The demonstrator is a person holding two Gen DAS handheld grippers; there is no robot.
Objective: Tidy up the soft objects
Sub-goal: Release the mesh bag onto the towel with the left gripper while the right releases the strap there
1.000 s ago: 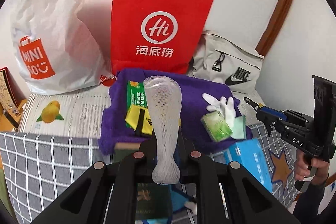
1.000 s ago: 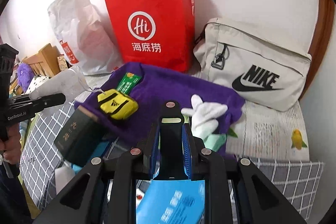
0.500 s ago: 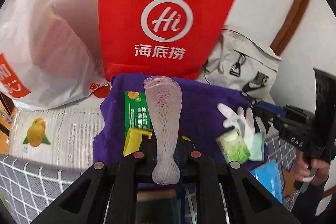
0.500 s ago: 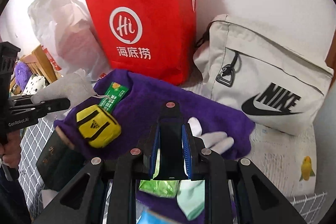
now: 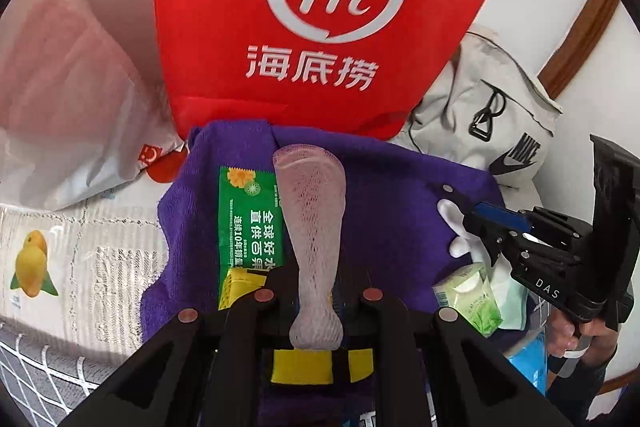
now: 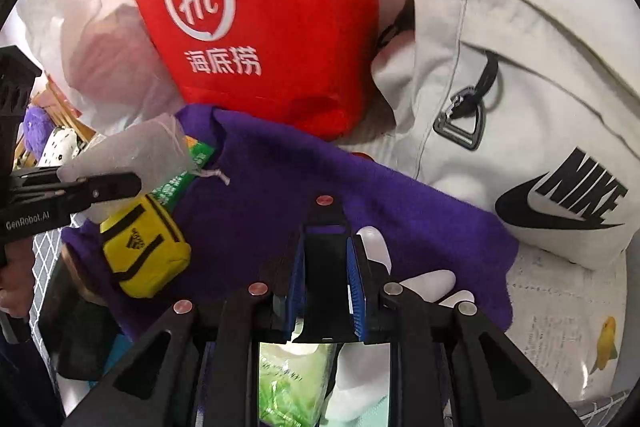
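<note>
We have our left tongs [image 5: 316, 307] clamped on the narrow end of a white foam mesh sleeve [image 5: 312, 223], which sticks out ahead of them over the purple towel [image 5: 392, 195] spread on the bed, in front of the red paper bag [image 5: 320, 19]. Our right tongs [image 6: 325, 279] hang empty with a clear gap between the blue pads [image 6: 355, 291], just above the white glove [image 6: 424, 281] on the towel's near edge. The risk we see is the sleeve: it is light and springy and we hold only its tip, so a quick swing could let it bend, catch on the bag's face, or slip out. If the right tongs drop for the glove, they may pinch towel pile along with it and drag the green sachet [image 5: 252, 219] and the yellow pouch [image 6: 146, 255] out of place. The bag's mouth is cut off at the top of both views, so we cannot judge how wide it stands open. The green tissue pack [image 6: 292, 383] shows only through the gripper frame, what lies under the towel is hidden, and the contents of the white plastic bag [image 5: 68, 99] are only a pinkish blur.
</note>
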